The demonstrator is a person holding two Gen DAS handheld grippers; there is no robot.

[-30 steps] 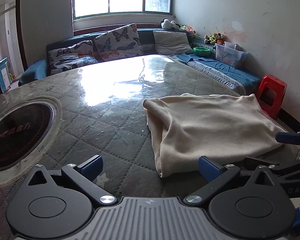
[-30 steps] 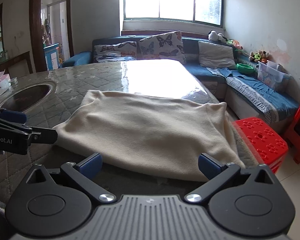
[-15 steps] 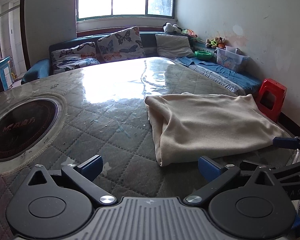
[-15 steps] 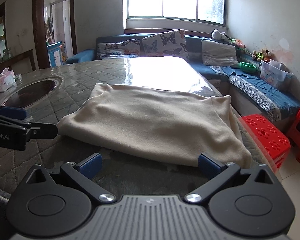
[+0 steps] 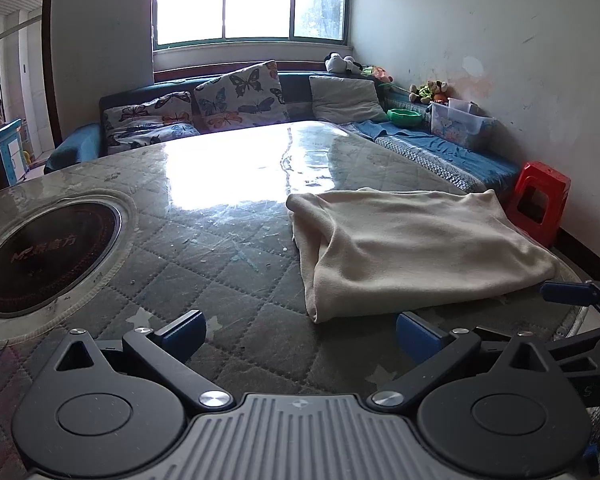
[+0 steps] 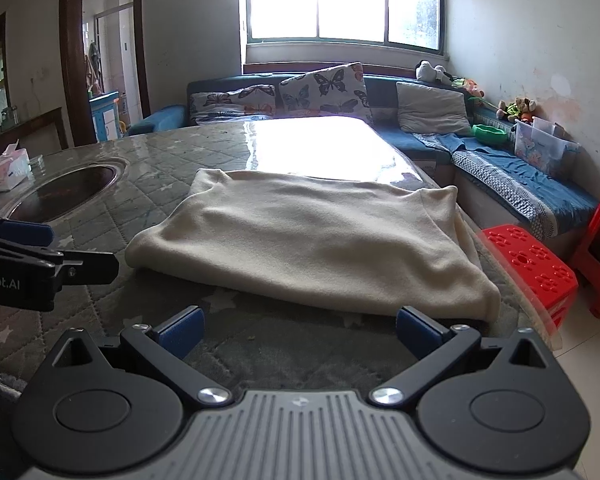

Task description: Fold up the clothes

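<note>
Left wrist view: the left gripper (image 5: 300, 330) hovers low over the table (image 5: 228, 256), its two blue-padded fingers spread wide and holding nothing. The tabletop is a dark quilted pad stitched in diamonds under a glossy clear sheet, scuffed and flecked with pale specks. At about 2 o'clock from this gripper lies the cream garment (image 5: 412, 248), a soft, fleecy knit folded into a rough rectangle with rounded, doubled-over edges; its near corner sits just beyond the right-hand pad without touching it. At 10 o'clock a round black glass cooktop (image 5: 48, 256) is set flush in the table inside a pale ring.

From the right wrist view, the right gripper (image 6: 298, 328) is likewise splayed open and empty, just short of the garment's near hem, which runs across from 11 to 1 o'clock. The cloth lies flat, with a thick rolled fold along its left side. The left gripper's dark arm shows at 9 o'clock, apart from the fabric. At 2 o'clock, off the table edge, stands a red plastic stool (image 6: 530, 264) with a perforated top. At 12 o'clock a blue sofa (image 6: 384, 88) carries butterfly-print cushions.
</note>
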